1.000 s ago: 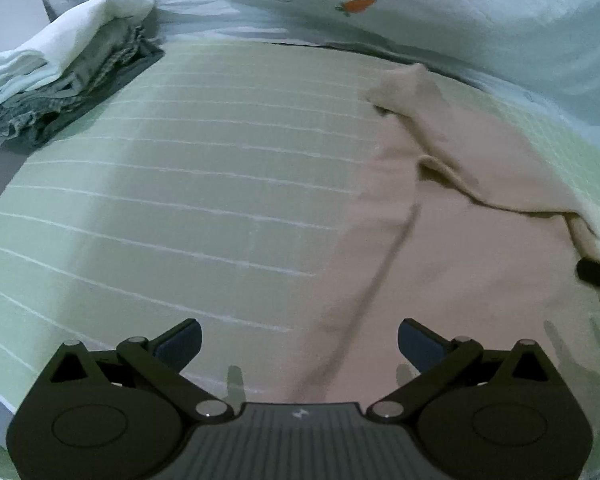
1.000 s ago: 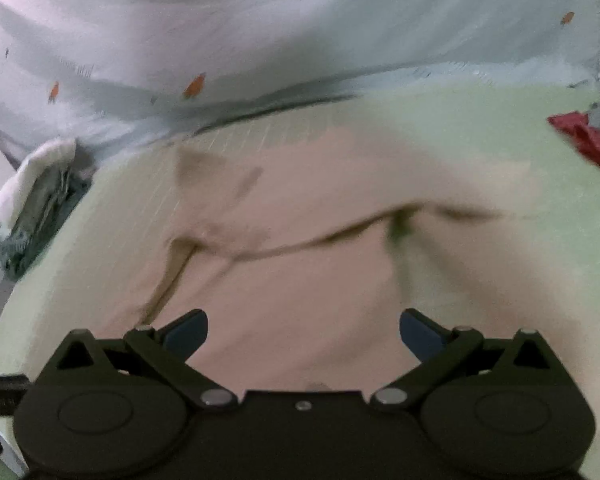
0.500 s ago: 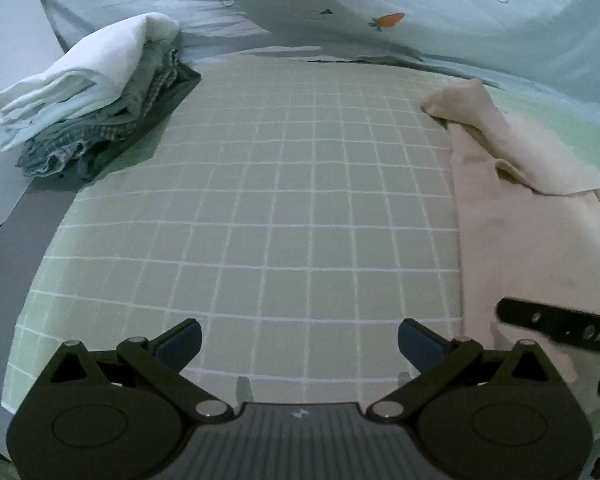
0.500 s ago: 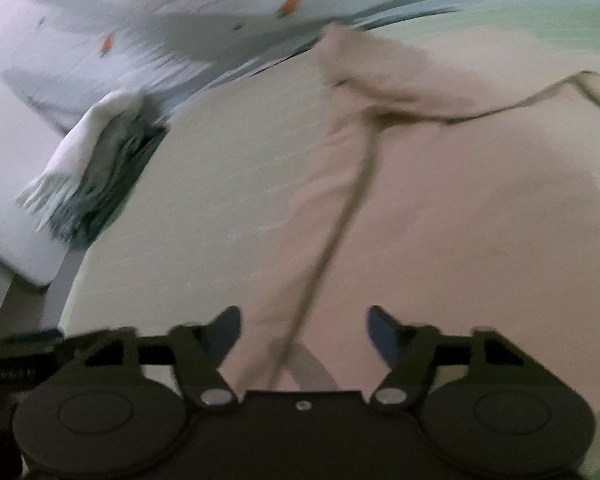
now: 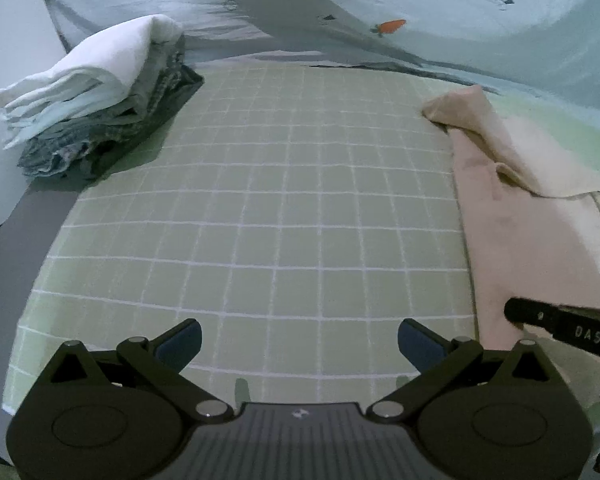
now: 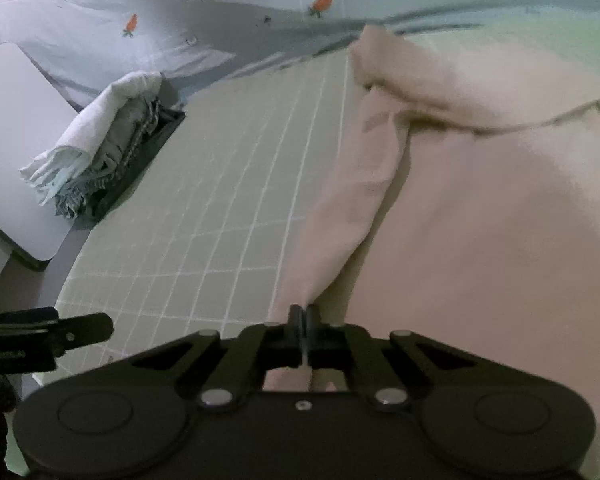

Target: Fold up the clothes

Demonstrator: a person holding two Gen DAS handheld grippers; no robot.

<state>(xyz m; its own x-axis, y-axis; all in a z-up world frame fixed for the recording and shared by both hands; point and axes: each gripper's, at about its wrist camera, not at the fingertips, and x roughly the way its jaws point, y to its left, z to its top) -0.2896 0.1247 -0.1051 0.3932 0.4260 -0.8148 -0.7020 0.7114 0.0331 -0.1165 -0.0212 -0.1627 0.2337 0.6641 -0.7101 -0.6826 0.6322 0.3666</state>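
at the far left corner of the green gridded mat (image 5: 260,200) sits a stack of folded clothes (image 5: 96,96), a white piece on top and grey checked ones beneath, and left of it, off the mat, a pale flat board (image 6: 16,148) shows in the right wrist view. the left claw (image 5: 299,342) hovers over the bare grid near the mat's front edge, its blue-padded fingers (image 5: 180,340) standing wide apart with nothing between them. to the right, the beige garment (image 6: 480,208) lies spread over the right part of the mat, a rumpled fold reaching toward the far edge. the right claw (image 6: 302,320) has just closed and is pinched tight on the garment's left front edge, cloth bunching up from its tips. behind the mat lies a pale blue sheet with carrot prints (image 5: 380,12).
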